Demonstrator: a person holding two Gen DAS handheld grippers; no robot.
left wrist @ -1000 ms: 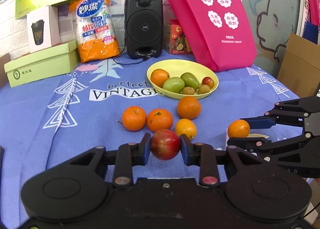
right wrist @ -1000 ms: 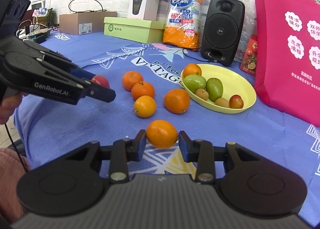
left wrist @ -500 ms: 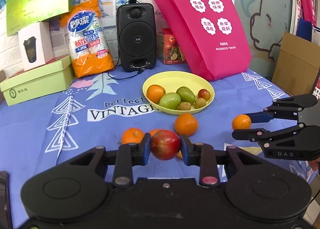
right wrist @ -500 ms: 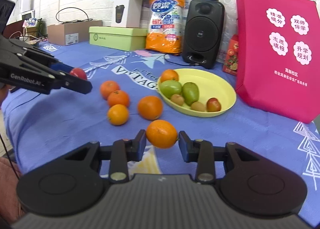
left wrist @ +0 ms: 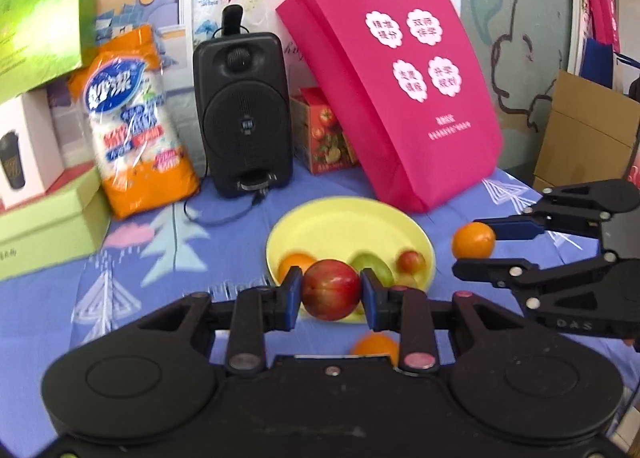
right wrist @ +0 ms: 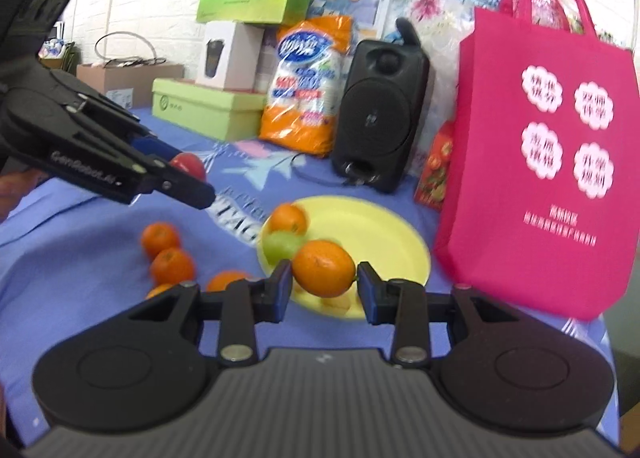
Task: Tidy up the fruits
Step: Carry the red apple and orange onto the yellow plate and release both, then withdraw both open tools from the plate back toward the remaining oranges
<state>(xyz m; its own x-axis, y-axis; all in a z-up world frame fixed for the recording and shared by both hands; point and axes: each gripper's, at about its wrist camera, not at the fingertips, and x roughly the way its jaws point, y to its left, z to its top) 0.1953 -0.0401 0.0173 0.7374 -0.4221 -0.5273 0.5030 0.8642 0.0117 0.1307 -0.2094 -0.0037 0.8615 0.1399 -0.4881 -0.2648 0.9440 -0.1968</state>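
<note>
My left gripper (left wrist: pixel 331 294) is shut on a red apple (left wrist: pixel 331 289), held in the air just in front of the yellow plate (left wrist: pixel 348 224). My right gripper (right wrist: pixel 323 285) is shut on an orange (right wrist: pixel 323 273), held above the plate's near edge (right wrist: pixel 384 230). The plate holds an orange (right wrist: pixel 288 218), green fruits (right wrist: pixel 280 244) and a small red fruit (left wrist: pixel 410 261). Several loose oranges (right wrist: pixel 160 238) lie on the blue cloth left of the plate. The right gripper with its orange (left wrist: pixel 473 240) also shows in the left wrist view, the left gripper with the apple (right wrist: pixel 189 165) in the right wrist view.
Behind the plate stand a black speaker (left wrist: pixel 242 114), a pink bag (left wrist: pixel 396 82), an orange packet (left wrist: pixel 136 126), a small red box (left wrist: pixel 324 138) and green boxes (left wrist: pixel 48 222). A cardboard box (left wrist: pixel 592 130) stands beyond the table's right edge.
Both grippers have risen and moved forward toward the plate, each still holding its fruit. The loose oranges have dropped lower in both views.
</note>
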